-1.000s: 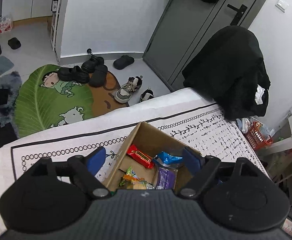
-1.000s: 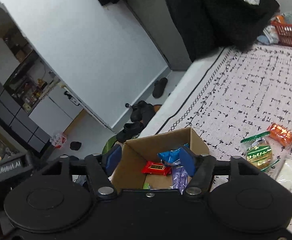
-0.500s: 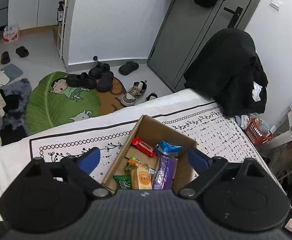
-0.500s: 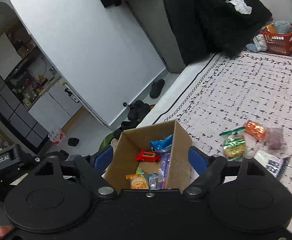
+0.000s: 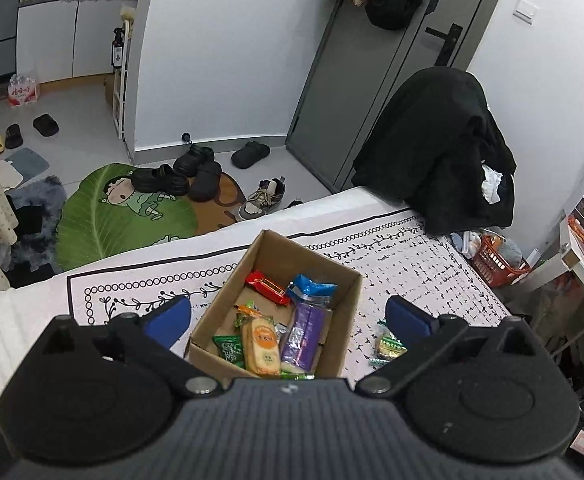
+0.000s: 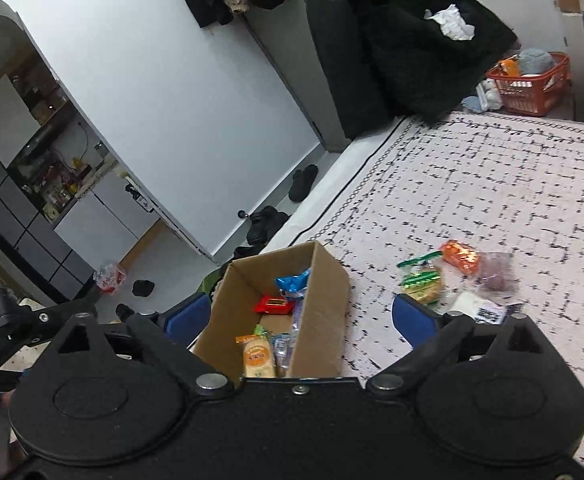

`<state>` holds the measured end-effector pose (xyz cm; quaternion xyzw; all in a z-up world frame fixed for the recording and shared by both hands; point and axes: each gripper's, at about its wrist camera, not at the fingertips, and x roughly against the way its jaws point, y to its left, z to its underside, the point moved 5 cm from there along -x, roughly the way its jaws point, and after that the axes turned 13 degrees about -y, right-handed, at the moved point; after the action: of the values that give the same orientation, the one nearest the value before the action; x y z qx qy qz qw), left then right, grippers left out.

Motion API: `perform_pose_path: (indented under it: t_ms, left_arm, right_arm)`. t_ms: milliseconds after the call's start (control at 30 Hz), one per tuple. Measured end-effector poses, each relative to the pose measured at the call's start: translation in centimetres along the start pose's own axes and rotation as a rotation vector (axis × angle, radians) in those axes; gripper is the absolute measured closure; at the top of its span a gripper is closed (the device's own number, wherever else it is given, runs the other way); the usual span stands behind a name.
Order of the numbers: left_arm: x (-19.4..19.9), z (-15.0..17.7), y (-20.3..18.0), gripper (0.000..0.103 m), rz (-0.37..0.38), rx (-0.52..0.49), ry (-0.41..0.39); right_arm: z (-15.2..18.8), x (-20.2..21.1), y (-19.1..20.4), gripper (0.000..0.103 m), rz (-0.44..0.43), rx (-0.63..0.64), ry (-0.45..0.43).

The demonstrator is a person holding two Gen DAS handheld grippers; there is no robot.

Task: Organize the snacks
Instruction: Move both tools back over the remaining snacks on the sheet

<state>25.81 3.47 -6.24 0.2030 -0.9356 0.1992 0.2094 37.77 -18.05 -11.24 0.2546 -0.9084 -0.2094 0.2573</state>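
Observation:
A brown cardboard box (image 5: 344,320) (image 6: 324,312) sits on a white patterned blanket. Inside lie a red packet (image 5: 267,287) (image 6: 273,304), a blue packet (image 5: 311,285) (image 6: 292,280), a purple packet (image 5: 302,332), an orange cracker pack (image 5: 260,345) (image 6: 256,357) and a green packet (image 5: 227,347). My left gripper (image 5: 287,316) is open above the box, holding nothing. My right gripper (image 6: 298,316) is open too, its blue fingers on either side of the box. To the right of the box lie loose snacks: a green-topped packet (image 6: 422,282) (image 5: 388,346), an orange one (image 6: 460,256), a purplish one (image 6: 496,274) and a white one (image 6: 476,308).
A black coat (image 5: 440,156) (image 6: 404,40) is draped at the blanket's far end. A red basket (image 6: 528,84) (image 5: 496,260) stands beyond it. On the floor past the blanket's edge are a green leaf-shaped mat (image 5: 123,216) and several shoes (image 5: 179,176). A grey door (image 5: 376,64) is behind.
Both grippers have risen and drawn back from the box, and their fingers have spread wider apart. More of the box's contents and the loose snacks now show.

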Motion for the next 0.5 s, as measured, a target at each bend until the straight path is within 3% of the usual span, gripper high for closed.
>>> perform_pose_path:
  t_ms: [500]
  left_arm:
    - [2.3,1.8,-3.3,0.0,0.028,-0.033,-0.001]
  right_arm:
    - [-0.5,3.3,-3.4,0.002,0.077,0.02,-0.029]
